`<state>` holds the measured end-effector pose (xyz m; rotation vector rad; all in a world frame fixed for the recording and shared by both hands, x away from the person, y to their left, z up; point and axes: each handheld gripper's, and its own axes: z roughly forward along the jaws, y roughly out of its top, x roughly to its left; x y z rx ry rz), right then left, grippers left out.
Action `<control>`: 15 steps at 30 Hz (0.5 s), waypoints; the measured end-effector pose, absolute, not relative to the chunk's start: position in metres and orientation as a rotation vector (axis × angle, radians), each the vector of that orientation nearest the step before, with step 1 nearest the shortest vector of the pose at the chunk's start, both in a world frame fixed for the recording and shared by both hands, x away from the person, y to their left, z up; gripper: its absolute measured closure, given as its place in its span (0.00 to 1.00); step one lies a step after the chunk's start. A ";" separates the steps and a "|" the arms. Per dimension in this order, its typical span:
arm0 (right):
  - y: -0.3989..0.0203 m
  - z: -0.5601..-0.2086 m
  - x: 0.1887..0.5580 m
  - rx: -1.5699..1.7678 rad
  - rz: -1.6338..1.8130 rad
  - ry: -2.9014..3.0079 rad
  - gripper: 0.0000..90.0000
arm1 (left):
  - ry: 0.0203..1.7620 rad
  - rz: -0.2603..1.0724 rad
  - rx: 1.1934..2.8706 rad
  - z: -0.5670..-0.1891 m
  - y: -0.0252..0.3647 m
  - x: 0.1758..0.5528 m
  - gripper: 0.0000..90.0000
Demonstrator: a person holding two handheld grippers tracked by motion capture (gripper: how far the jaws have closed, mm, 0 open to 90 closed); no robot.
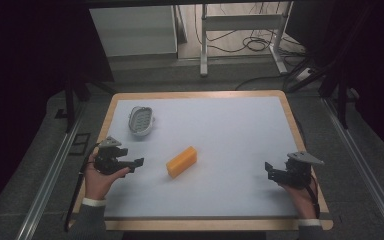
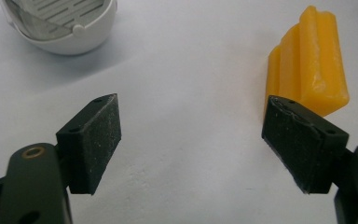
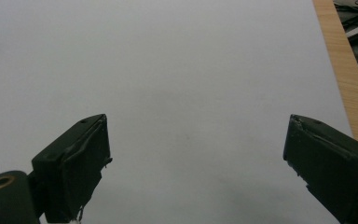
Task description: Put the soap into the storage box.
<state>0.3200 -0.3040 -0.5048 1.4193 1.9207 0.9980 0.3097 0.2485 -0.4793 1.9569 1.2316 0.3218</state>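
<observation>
One yellow block (image 1: 182,162), one white soap dish (image 1: 142,120); left gripper (image 1: 139,163), right gripper (image 1: 268,169) both wide apart, empty.

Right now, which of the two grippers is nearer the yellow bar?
The left gripper: the yellow bar lies just beyond its open jaws; the right gripper is farther off.

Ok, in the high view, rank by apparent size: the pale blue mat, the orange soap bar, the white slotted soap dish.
1. Pale blue mat, by far the largest.
2 and 3. White slotted soap dish and orange soap bar look alike; the dish lies farther away, so no ranking.
</observation>
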 end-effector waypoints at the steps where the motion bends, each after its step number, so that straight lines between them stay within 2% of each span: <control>1: -0.305 -0.505 0.320 1.417 0.997 1.922 0.08 | 1.230 0.334 1.974 -0.473 0.247 0.311 0.22; 15: -0.306 -0.503 0.318 1.399 1.004 1.929 0.08 | 1.171 0.327 2.000 -0.446 0.234 0.316 0.21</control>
